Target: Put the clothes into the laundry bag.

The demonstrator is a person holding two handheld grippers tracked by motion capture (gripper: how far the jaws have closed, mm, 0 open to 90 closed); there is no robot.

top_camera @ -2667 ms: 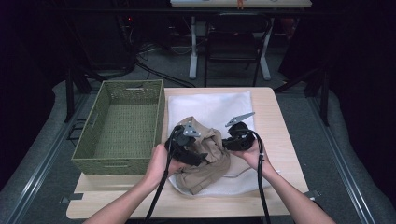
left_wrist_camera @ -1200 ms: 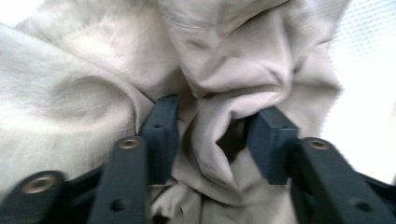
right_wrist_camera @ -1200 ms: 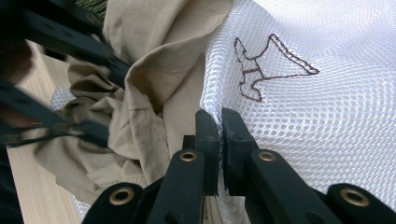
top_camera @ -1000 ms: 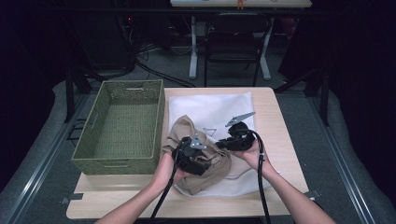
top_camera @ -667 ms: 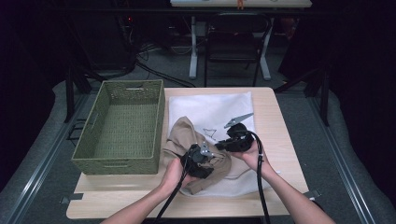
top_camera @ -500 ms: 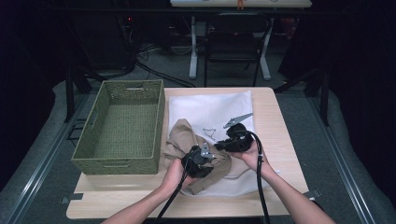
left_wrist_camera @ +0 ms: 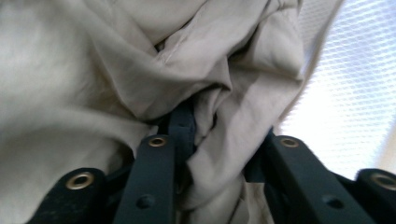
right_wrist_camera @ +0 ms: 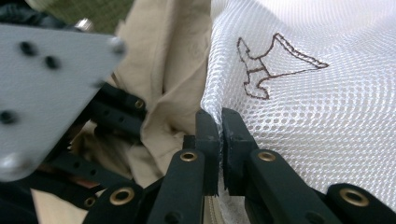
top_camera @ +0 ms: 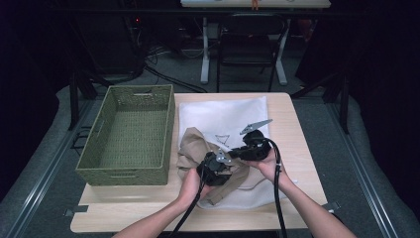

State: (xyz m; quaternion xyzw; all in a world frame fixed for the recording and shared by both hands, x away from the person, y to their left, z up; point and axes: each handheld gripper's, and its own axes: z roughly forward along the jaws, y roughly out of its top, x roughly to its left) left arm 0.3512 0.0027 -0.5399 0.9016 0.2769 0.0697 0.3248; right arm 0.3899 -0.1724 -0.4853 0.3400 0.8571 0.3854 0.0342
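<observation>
A crumpled beige garment (top_camera: 194, 145) lies on the front left part of a white mesh bag (top_camera: 223, 111) on the table. My left gripper (top_camera: 218, 166) presses into the garment's folds; in the left gripper view a thick bunch of beige cloth (left_wrist_camera: 93, 70) sits between its jaws (left_wrist_camera: 224, 130), with the mesh bag (left_wrist_camera: 345, 93) to the right. My right gripper (top_camera: 238, 151) is just beside it. In the right gripper view that gripper (right_wrist_camera: 219, 121) is shut on the edge of the mesh bag (right_wrist_camera: 327, 116), which carries a brown stitched mark (right_wrist_camera: 271, 65). The garment (right_wrist_camera: 163, 70) lies left of it.
A green woven basket (top_camera: 126, 134) with nothing in it stands on the table's left half, close to the garment. The wooden table (top_camera: 297, 144) has bare strips at the right and front. The left gripper's grey plate (right_wrist_camera: 46, 84) crowds the right gripper view. Black cables trail toward the person.
My left gripper has moved right and slightly nearer, from the garment's left side to right beside the right gripper, dragging cloth with it. The right gripper has stayed on the bag's edge.
</observation>
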